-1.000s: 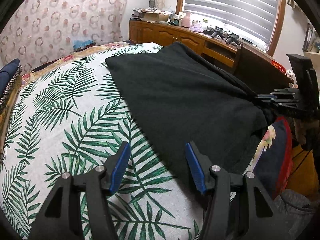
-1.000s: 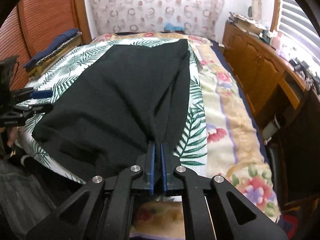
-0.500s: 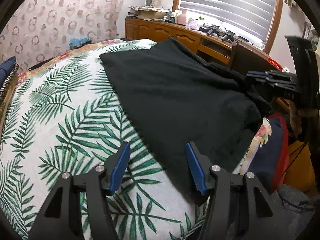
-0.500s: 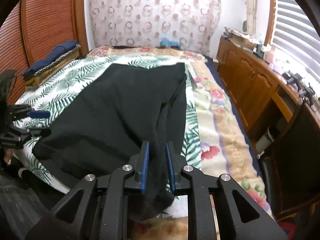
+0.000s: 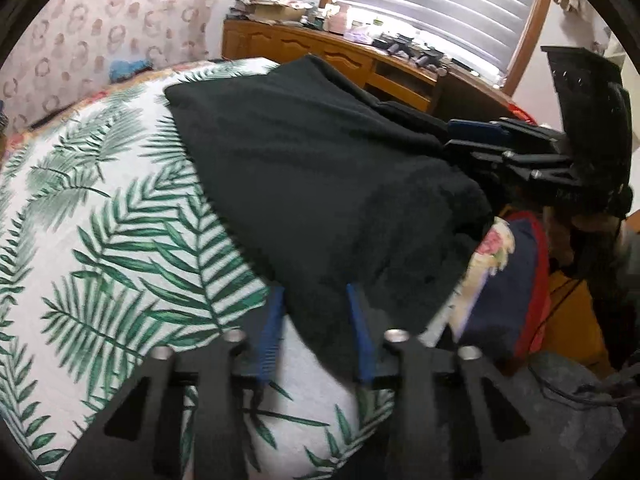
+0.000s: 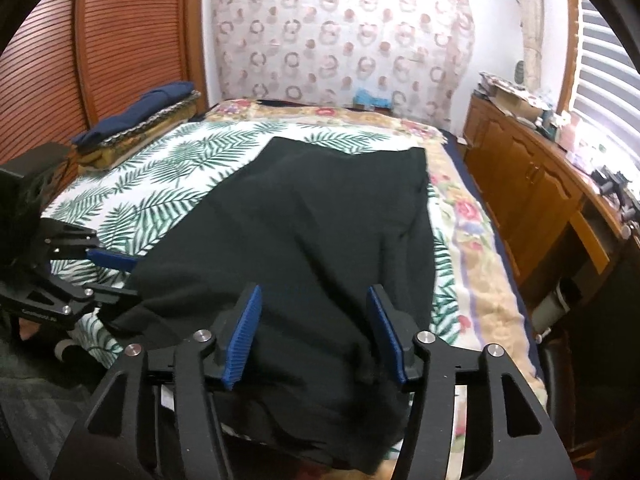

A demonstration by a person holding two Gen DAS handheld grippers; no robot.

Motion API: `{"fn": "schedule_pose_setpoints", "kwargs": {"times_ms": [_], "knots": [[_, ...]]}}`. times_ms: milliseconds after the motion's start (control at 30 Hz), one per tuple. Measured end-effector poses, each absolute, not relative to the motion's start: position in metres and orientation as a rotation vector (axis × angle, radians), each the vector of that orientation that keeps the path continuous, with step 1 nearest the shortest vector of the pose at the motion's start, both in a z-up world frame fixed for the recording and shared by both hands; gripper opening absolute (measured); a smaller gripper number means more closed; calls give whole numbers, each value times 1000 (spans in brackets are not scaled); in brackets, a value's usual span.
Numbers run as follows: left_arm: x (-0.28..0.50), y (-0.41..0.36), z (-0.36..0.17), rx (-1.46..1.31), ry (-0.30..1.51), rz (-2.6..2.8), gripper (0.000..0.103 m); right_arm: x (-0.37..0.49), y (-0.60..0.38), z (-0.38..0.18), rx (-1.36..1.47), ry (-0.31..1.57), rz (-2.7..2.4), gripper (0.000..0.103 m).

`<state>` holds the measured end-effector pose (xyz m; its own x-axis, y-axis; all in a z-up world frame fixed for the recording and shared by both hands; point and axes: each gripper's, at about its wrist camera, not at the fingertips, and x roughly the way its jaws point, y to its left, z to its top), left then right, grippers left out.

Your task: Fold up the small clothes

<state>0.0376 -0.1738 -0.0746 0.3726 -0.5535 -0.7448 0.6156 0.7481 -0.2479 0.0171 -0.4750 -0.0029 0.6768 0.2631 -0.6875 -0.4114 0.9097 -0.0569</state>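
Observation:
A black garment point(image 5: 320, 176) lies spread on the leaf-print bed cover point(image 5: 100, 240); it also shows in the right wrist view point(image 6: 320, 220). My left gripper point(image 5: 316, 332) is open, its blue fingers astride the garment's near left corner. My right gripper point(image 6: 316, 332) is open wide, with the garment's near edge lying loose between and under its fingers. Each gripper shows in the other's view: the right gripper point(image 5: 480, 136) at the garment's right edge, the left gripper point(image 6: 112, 272) at its left corner.
A wooden sideboard point(image 6: 532, 184) with clutter runs along the bed's right side under a window. A folded navy cloth point(image 6: 140, 116) sits on a stack at the bed's far left. A floral blanket point(image 6: 464, 248) lies under the leaf cover. A red-and-navy item point(image 5: 516, 288) sits beside the bed.
My right gripper opened and let go of the garment's edge, which dropped onto the bed. My left gripper moved right onto the garment's corner and narrowed a little.

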Motion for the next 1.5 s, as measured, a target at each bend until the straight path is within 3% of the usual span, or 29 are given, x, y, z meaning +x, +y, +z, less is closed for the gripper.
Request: {"fn": "schedule_pose_setpoints", "kwargs": {"times_ms": [67, 167, 533, 1067, 1133, 1200, 1233, 1267, 1500], "knots": [[38, -174, -73, 69, 930, -759, 9, 15, -470, -5, -218, 740, 409, 60], [40, -173, -54, 23, 884, -785, 5, 12, -465, -9, -223, 751, 443, 63], [83, -200, 18, 17, 729, -777, 4, 2, -448, -7, -239, 733, 529, 81], [122, -200, -6, 6, 771, -704, 4, 14, -488, -53, -340, 843, 454, 82], [121, -197, -6, 5, 770, -702, 4, 14, -488, -54, -354, 840, 453, 75], [122, -193, -5, -6, 773, -704, 4, 16, -490, -54, -353, 837, 449, 54], [121, -191, -3, -13, 774, -709, 4, 19, -493, -52, -350, 838, 446, 29], [121, -189, -1, -16, 770, -709, 4, 22, -496, -48, -352, 834, 433, 18], [142, -175, 19, -36, 725, -675, 4, 59, -504, 22, -329, 695, 455, 14]]}}
